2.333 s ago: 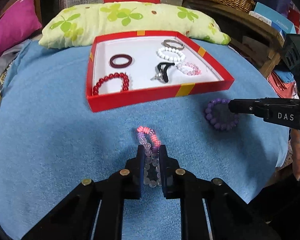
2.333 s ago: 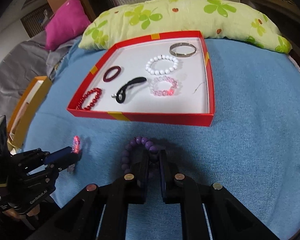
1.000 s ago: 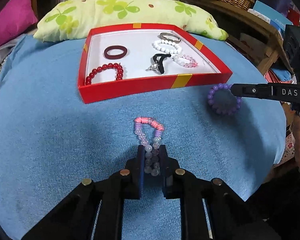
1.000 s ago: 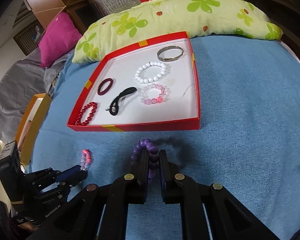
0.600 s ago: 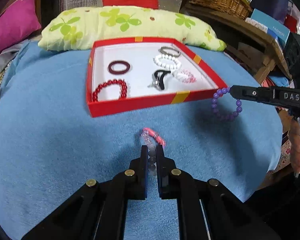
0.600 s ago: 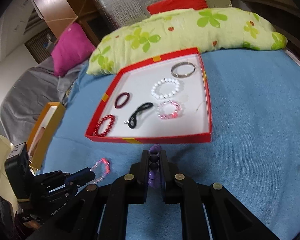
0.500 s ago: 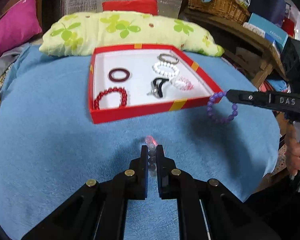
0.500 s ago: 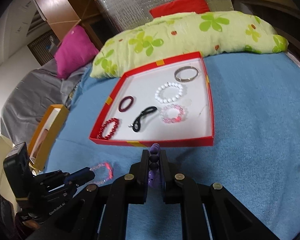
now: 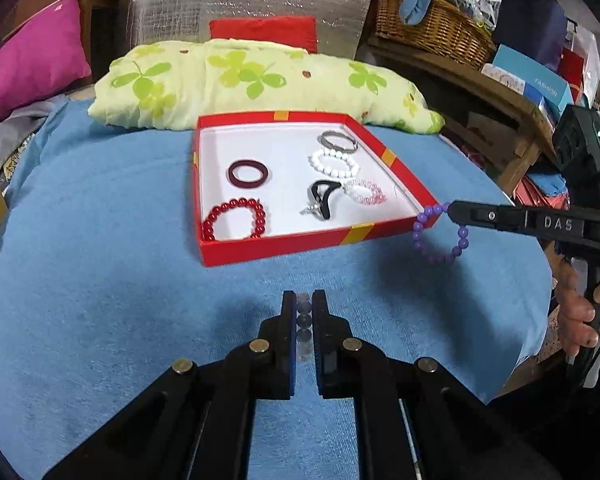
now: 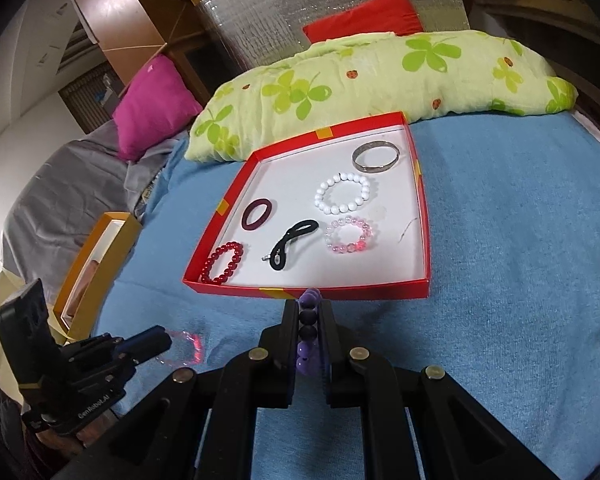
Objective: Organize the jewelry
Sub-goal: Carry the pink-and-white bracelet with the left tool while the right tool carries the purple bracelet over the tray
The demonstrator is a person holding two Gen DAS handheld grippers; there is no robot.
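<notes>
Both grippers carry beaded bracelets, lifted clear of the blue bed cover, likely bound for the red tray (image 9: pixel 300 240). The left gripper's (image 9: pixel 304 312) jaws pinch a clear-and-pink bracelet (image 10: pixel 188 344); the right gripper's (image 10: pixel 308 312) jaws clamp a purple bracelet (image 9: pixel 440 236) at the tray's near-right corner.

purple bracelet (image 9: pixel 440 236) dangling | clear-pink bracelet (image 10: pixel 186 344) lifted (blurred) | red tray (image 10: pixel 422 216) six pieces

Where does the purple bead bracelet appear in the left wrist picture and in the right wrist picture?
Left wrist view: the purple bead bracelet hangs at right of centre from the right gripper, by the near right corner of the red tray.
Right wrist view: it shows at bottom centre, pinched in that same gripper.
Shared landmark: the red tray, with the red bead bracelet in its near left corner.
</notes>
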